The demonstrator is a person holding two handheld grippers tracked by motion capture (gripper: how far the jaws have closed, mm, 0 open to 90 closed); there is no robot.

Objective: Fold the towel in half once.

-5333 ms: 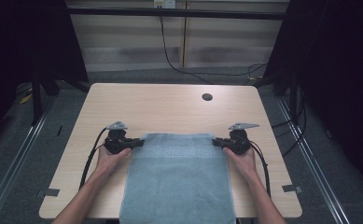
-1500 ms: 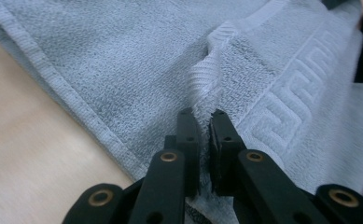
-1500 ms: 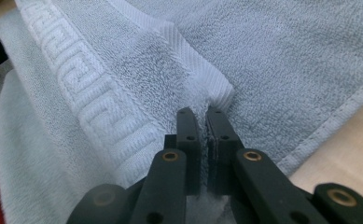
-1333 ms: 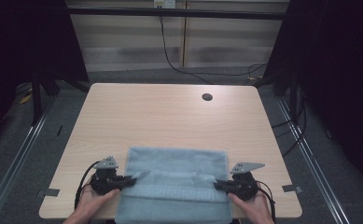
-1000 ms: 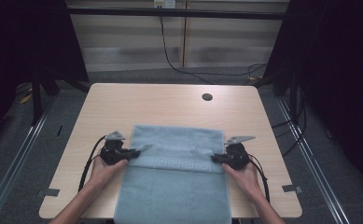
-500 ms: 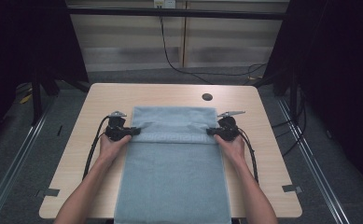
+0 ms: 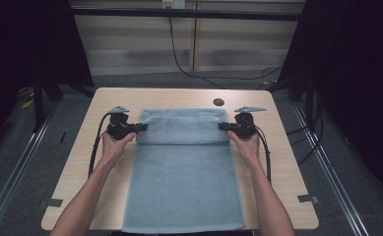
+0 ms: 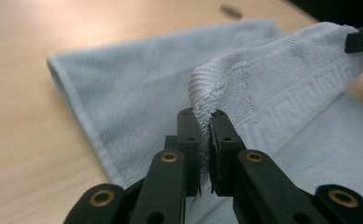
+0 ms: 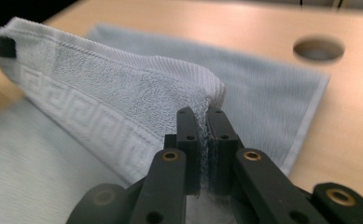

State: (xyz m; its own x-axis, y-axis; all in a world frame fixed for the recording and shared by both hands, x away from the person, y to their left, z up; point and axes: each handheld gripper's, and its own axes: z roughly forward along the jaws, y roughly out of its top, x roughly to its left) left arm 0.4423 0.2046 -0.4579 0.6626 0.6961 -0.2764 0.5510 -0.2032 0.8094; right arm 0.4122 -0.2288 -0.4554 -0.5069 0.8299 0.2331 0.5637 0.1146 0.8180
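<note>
A light blue towel lies lengthwise on the wooden table, its near end hanging just over the near table edge. Nothing here serves as a container; the one opening is a small round hole in the tabletop, just beyond the right gripper.

The left gripper is pinched tight on the towel's left corner, the cloth squeezed between its jaws in the left gripper view. The right gripper pinches the opposite corner the same way. Between the two, the towel's patterned end band is stretched and raised off the layer beneath.

Half a second ago both grippers held these corners a little farther up the table, near the far end of the cloth; now they sit slightly nearer the person, and more flat towel shows beyond the band. A second ago they were lower still, closer to the near edge.

Bare wood lies outward of each gripper to the table's side edges, and a wide bare strip runs beyond them to the far edge. Each gripper's cable trails back along the forearm.
</note>
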